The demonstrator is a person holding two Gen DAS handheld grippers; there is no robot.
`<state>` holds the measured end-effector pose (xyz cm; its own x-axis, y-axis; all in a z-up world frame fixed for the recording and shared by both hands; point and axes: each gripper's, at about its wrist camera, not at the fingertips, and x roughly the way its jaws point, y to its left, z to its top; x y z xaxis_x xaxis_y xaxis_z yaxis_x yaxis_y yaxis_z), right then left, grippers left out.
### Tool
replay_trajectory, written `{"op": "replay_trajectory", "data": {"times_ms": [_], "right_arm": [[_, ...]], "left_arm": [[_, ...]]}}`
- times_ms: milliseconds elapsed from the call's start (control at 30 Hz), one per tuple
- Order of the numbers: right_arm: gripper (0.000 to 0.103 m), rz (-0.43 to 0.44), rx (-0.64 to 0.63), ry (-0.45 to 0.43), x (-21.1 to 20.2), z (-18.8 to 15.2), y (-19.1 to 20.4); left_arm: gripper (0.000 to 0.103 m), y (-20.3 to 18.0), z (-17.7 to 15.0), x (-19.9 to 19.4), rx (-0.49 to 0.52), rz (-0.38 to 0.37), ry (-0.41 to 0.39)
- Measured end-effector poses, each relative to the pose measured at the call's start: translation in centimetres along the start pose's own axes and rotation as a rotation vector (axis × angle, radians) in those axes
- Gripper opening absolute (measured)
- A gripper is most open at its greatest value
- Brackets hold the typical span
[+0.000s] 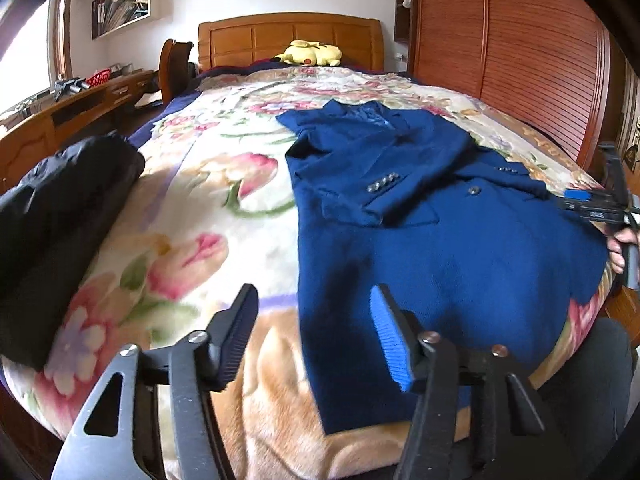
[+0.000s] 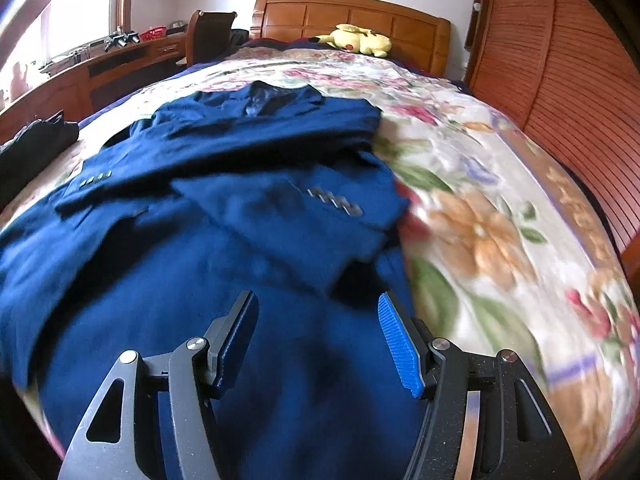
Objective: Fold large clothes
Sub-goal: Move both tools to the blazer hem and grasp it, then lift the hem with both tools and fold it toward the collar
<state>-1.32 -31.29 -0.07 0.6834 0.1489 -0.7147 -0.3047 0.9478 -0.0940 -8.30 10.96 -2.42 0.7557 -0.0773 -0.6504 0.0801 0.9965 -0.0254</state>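
A large blue jacket (image 1: 440, 248) (image 2: 160, 272) lies flat on the floral blanket (image 1: 208, 208) (image 2: 480, 216), collar toward the headboard. Both sleeves are folded across its front, cuff buttons showing. My left gripper (image 1: 314, 308) hangs open over the jacket's lower left edge; that edge runs between the fingers, and the pads are not pressing on it. My right gripper (image 2: 316, 312) stands open above the jacket's lower right part, with nothing gripped. In the left wrist view the right gripper (image 1: 600, 200) shows at the far right edge, with a hand on it.
A black garment (image 1: 60, 220) (image 2: 36, 140) lies bundled at the bed's left side. A yellow plush toy (image 1: 312, 54) (image 2: 356, 40) rests by the wooden headboard (image 1: 288, 36). A slatted wardrobe (image 1: 520, 60) stands close on the right, a desk (image 1: 80, 100) on the left.
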Motion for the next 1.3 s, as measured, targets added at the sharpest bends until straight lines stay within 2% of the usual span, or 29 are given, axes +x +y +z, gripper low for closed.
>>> {"op": "replay_trajectory", "data": {"times_ms": [200,333,567,733,800,833,900,967,1033,1300], "right_arm": [[0.064,-0.070,-0.018,0.050,-2.3,-3.5,-1.4],[0.064,-0.024,0.028,0.068,-3.7,-5.0,-2.2],[0.064,0.023,0.022,0.072,-5.2,-6.2,-2.1],[0.045,0.055,0.019,0.057,-5.2,-6.5,-2.1],[0.039,0.065,0.018,0.052,-5.4,-6.7,-2.0],[0.033,0.072,0.015,0.048,-5.5,-6.8,-1.9],[0.022,0.097,0.014,0.043,-5.7,-7.0,-1.7],[0.018,0.096,0.010,0.031,-5.8,-7.1,-1.6],[0.014,0.106,0.016,0.014,-5.9,-7.2,-1.6],[0.010,0.115,0.049,-0.115,-8.9,-6.5,-2.0]], "left_arm": [[0.052,0.4,-1.6,0.1,-0.020,0.005,0.052],[0.050,0.3,-2.6,-0.6,-0.016,-0.009,0.057],[0.045,0.1,-3.0,-0.6,-0.001,-0.017,0.053],[0.043,-0.1,-3.0,-0.5,0.002,-0.014,0.048],[0.037,-0.2,-3.0,-0.6,0.002,-0.026,0.048],[0.030,-0.4,-3.0,-0.6,0.002,-0.038,0.048],[0.025,-0.8,-3.0,-0.6,0.008,-0.035,0.046],[0.013,-1.0,-2.9,-0.7,0.019,-0.024,0.042],[0.007,-1.1,-2.6,-1.1,0.014,-0.029,0.031],[0.005,-1.9,-0.2,-5.0,0.021,-0.058,-0.085]]}}
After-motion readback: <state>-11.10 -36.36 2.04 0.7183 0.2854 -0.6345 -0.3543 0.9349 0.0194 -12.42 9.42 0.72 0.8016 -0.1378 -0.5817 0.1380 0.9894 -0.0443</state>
